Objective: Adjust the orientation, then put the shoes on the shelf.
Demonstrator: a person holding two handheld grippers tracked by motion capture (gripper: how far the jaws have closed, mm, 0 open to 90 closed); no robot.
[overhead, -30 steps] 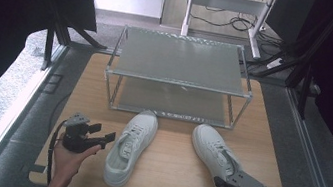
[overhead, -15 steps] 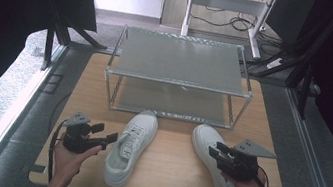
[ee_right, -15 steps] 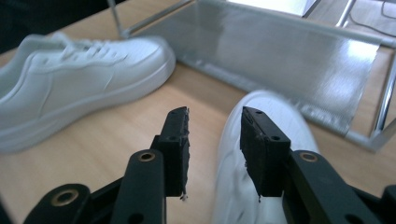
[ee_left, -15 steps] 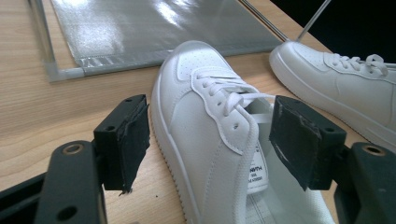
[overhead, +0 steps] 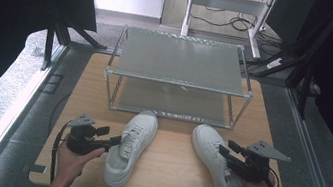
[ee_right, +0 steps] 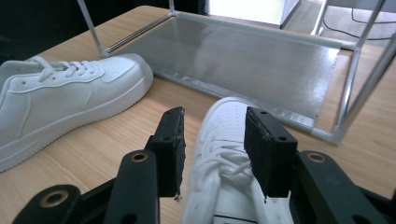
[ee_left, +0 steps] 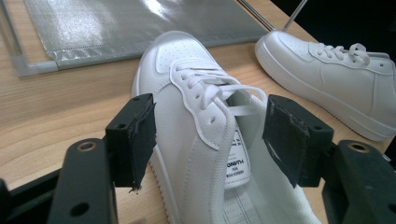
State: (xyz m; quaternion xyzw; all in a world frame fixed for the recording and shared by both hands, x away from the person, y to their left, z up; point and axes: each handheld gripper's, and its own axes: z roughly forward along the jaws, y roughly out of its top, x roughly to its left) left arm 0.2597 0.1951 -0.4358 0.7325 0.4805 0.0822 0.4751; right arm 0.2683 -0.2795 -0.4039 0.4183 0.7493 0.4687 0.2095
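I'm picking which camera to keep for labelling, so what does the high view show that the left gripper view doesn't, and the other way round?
The high view alone takes in the whole two-tier metal rack with grey mesh shelves, the light wooden table, both hands, the right gripper over the right white lace-up sneaker, and the floor cables behind.

The left gripper view alone shows the printed tongue label inside the left white lace-up sneaker, and the open black jaws straddling its collar.

Both show the two sneakers, the rack's lower shelf and the left gripper.

text: mirrored, possibly "HTIVNO" | on: tongue label (ee_left: 237, 169) | of: left shoe (ee_left: 205, 140)
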